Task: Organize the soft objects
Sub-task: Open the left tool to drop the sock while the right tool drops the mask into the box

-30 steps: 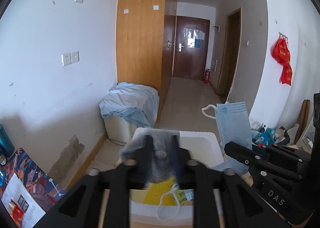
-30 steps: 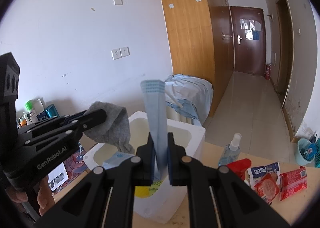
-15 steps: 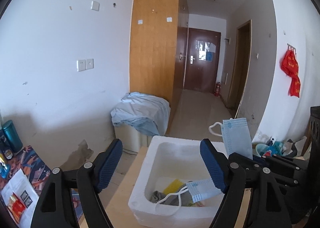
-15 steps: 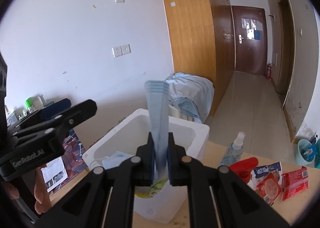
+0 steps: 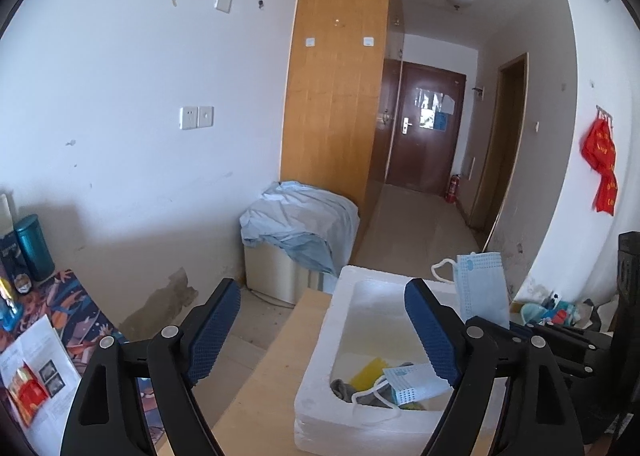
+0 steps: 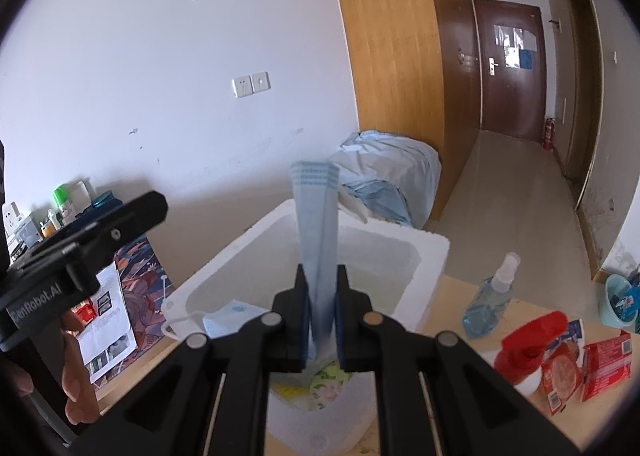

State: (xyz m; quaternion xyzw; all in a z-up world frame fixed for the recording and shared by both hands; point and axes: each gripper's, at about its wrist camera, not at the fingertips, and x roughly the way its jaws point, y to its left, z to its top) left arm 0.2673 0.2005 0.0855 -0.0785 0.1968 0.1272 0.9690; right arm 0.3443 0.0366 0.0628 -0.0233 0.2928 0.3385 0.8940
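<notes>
A white foam box (image 5: pixel 316 360) stands on the wooden table. Inside it lie a grey sock (image 5: pixel 344 388), a blue face mask (image 5: pixel 412 380) and a yellow item (image 5: pixel 368 370). My left gripper (image 5: pixel 322 286) hovers over the box's left rim; its jaws are opening and nothing is between them. In the right wrist view one of its fingers (image 6: pixel 132 212) shows at the left, with a hand below it. My right gripper (image 6: pixel 321 276) is shut on a second blue face mask (image 6: pixel 316 216), which stands upright over the foam box (image 6: pixel 432 244). This held mask (image 5: pixel 482 284) also appears in the left wrist view.
On the table right of the box are a blue spray bottle (image 6: pixel 490 304), a red-capped bottle (image 6: pixel 532 344) and red snack packets (image 6: pixel 604 360). A magazine (image 5: pixel 36 372) and a teal can (image 5: pixel 34 252) sit at the left. A cloth-covered box (image 5: pixel 300 224) stands on the floor beyond.
My left gripper opened and let go of the grey sock, which now lies in the box; it then shifted left. My right gripper kept its grip on the mask and came closer to the box.
</notes>
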